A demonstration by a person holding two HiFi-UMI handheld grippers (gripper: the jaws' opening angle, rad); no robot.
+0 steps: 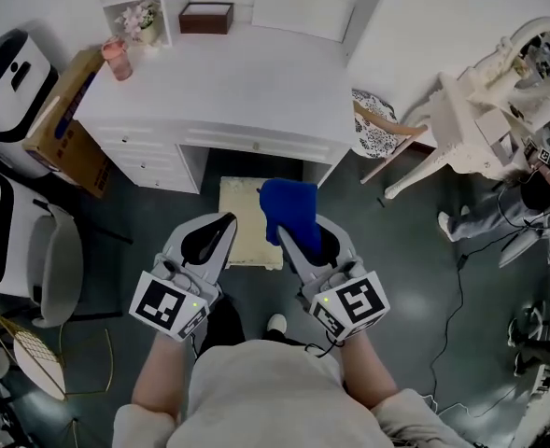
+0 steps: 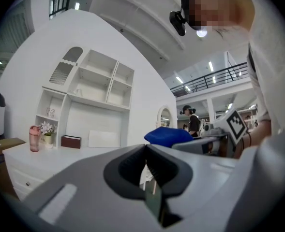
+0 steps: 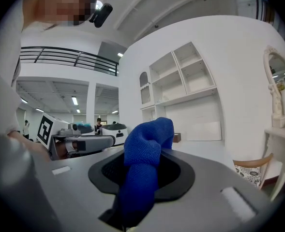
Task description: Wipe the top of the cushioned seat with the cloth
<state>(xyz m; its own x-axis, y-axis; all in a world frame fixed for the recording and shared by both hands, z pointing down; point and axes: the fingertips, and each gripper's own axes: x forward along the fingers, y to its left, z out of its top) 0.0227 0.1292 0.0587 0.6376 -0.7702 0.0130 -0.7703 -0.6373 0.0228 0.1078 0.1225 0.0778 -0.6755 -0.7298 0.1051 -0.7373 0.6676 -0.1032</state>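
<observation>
Head view: my right gripper [image 1: 291, 239], centre frame, is clamped on the blue cloth [image 1: 289, 205], which bunches up past its tips. My left gripper [image 1: 224, 222] sits just beside it on the left, jaws together with nothing between them. Both hang over the cream cushioned seat [image 1: 241, 194], which stands on the floor at the lower edge of the white counter [image 1: 228, 82]. The cloth is over the seat's right side; I can't tell if it touches.

Wht desk [image 1: 228, 73], shelf unit [image 2: 96, 88], dk floor [image 1: 415, 278].
</observation>
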